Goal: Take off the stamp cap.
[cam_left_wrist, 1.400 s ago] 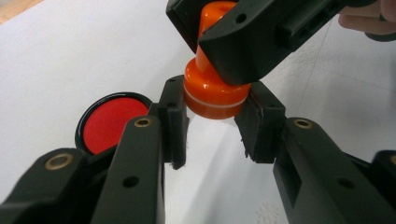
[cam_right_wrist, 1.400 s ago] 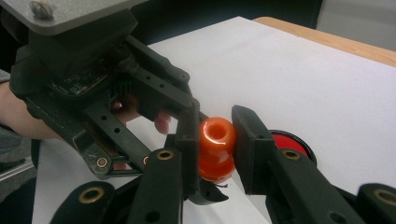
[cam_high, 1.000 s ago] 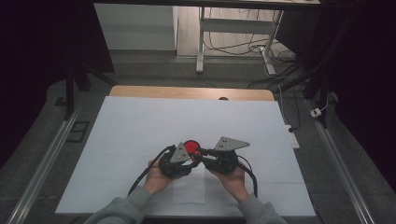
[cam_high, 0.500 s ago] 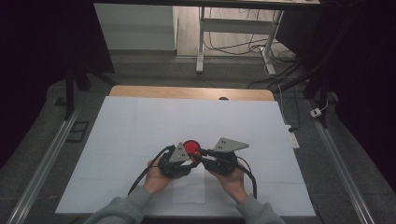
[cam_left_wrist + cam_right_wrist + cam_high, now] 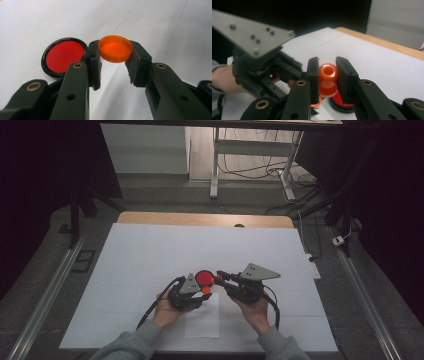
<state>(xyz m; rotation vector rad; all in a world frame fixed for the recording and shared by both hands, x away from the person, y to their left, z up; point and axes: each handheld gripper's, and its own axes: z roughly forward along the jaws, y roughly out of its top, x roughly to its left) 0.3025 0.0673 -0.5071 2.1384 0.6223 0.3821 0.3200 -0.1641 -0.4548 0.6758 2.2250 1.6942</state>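
Left tongs (image 5: 113, 63) clamp our orange cap (image 5: 115, 48); right tongs (image 5: 327, 72) pinch the orange knob (image 5: 328, 78) above the red disc (image 5: 203, 278). Mid-assembly, we judge; next, bring them together squarely.

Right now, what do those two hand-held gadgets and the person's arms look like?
Each hand holds a black plastic two-jaw left gripper or right gripper, with brass-coloured rivets at the joints and flat rectangular black pads. A grey three-cornered metal plate dotted with small screws sits on top, and a black cable trails back from each. The person wears grey long sleeves.
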